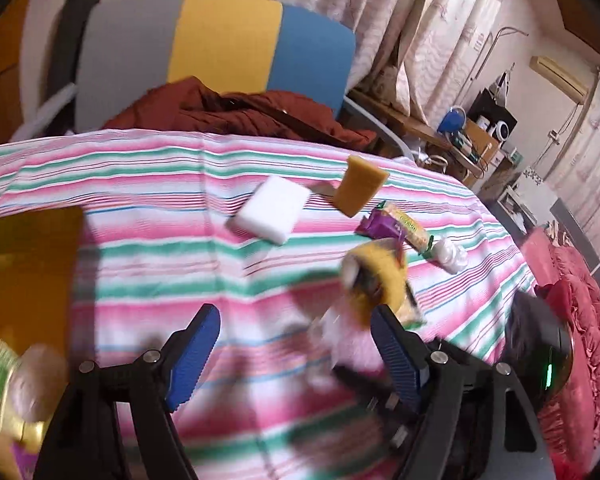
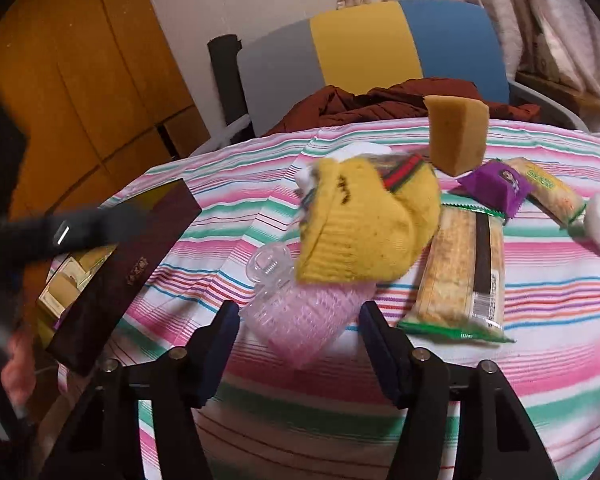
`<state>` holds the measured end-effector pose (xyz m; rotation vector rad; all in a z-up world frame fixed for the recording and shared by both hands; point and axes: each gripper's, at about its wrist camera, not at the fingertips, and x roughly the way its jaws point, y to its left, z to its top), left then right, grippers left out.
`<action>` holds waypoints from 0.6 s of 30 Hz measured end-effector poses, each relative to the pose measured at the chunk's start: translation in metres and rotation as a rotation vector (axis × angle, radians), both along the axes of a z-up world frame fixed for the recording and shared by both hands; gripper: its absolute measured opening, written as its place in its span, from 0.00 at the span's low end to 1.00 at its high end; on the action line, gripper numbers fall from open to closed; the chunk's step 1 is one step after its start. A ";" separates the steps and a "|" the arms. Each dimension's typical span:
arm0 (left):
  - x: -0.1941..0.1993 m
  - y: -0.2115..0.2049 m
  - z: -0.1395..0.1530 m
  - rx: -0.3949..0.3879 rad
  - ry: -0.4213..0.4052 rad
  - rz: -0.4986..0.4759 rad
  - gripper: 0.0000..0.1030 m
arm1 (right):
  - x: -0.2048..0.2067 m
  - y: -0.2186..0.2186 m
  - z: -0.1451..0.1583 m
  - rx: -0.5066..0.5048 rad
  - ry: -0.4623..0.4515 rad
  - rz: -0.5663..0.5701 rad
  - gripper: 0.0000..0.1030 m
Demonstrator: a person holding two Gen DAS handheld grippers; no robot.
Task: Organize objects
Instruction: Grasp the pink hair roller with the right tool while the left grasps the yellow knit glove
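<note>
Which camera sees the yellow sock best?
The right wrist view: the yellow sock is big, sharp and near the middle, lying on a pink thing. In the left wrist view it is smaller, blurred and partly hidden behind a gripper finger.

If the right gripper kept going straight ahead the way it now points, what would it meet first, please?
Probably the pink hair roller, lying just beyond the open right gripper, with the yellow sock behind it; depth is uncertain.

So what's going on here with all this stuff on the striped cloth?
A person is tidying up with two handheld tongs. Both the left tongs and the right tongs are open and empty. The right pair is nearest a pink bag under a yellow sock. Snack packets, sponges and a dark box lie around.
</note>
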<state>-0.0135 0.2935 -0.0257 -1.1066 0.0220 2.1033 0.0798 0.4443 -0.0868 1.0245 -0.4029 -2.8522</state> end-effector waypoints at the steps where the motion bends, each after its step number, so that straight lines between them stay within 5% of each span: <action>1: -0.003 0.015 0.000 -0.007 -0.014 -0.050 0.79 | 0.000 -0.005 0.000 0.030 0.006 -0.001 0.59; 8: -0.030 0.078 -0.022 -0.107 -0.082 -0.140 0.79 | 0.004 -0.026 0.000 0.175 0.026 0.020 0.57; 11: -0.040 0.082 -0.032 -0.074 -0.121 -0.140 0.76 | 0.005 -0.025 -0.001 0.170 0.033 0.016 0.57; 13: -0.042 0.079 -0.034 -0.041 -0.093 -0.152 0.41 | 0.005 -0.023 -0.002 0.161 0.033 0.015 0.57; 18: -0.054 0.047 -0.040 -0.028 -0.101 -0.094 0.34 | 0.004 -0.016 -0.006 0.113 0.021 0.009 0.50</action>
